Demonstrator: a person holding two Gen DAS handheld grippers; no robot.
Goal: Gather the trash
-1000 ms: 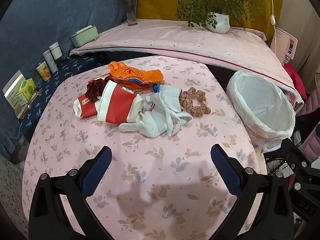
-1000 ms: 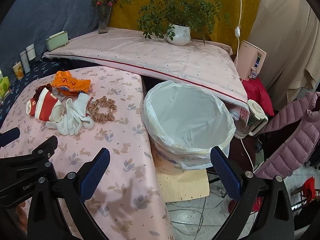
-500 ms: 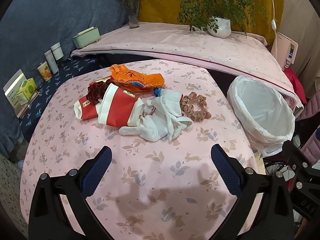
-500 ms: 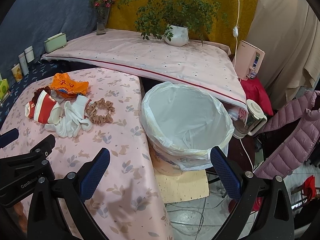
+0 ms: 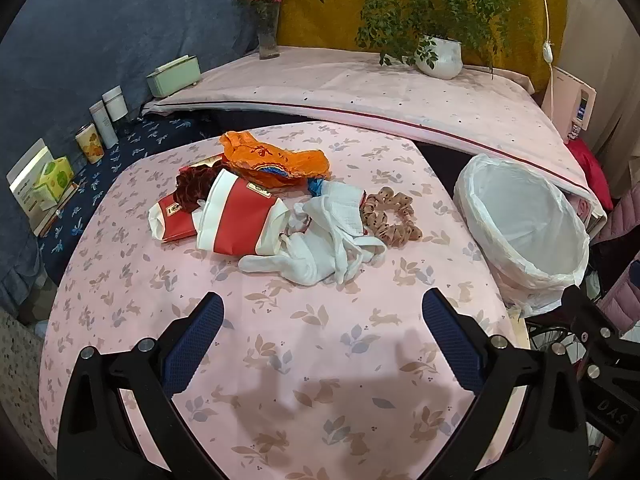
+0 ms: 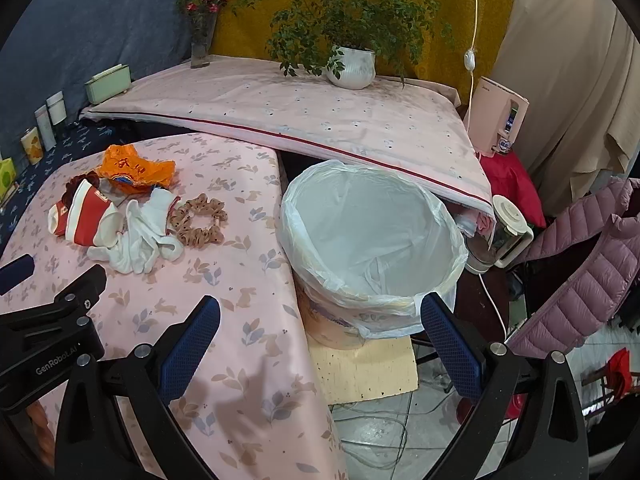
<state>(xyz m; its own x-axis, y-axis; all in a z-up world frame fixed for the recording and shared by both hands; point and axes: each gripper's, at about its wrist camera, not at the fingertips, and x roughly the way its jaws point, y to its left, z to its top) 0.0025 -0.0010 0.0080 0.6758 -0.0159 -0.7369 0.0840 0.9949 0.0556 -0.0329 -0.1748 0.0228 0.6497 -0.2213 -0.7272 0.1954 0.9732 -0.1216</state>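
Ahead of the left gripper (image 5: 322, 328) lie one orange plastic bag (image 5: 272, 160), two red-and-white wrappers (image 5: 240, 216), one white cloth (image 5: 320, 240), one beige scrunchie (image 5: 390, 214) and one dark red scrunchie (image 5: 196, 188). One lined trash bin (image 6: 372, 240) stands before the right gripper (image 6: 320, 330). Beyond are one potted plant (image 6: 352, 66) and one flower vase (image 6: 200, 46).

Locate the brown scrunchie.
The brown scrunchie lies on the pink tablecloth, at the pile's right end, touching the white cloth, nearest the lined bin.

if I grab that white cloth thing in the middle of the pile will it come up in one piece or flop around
The white cloth looks limp: crumpled, with loose strips trailing, so it will probably dangle. It seems light. It overlaps the red and white bag, so lifting may drag that along.
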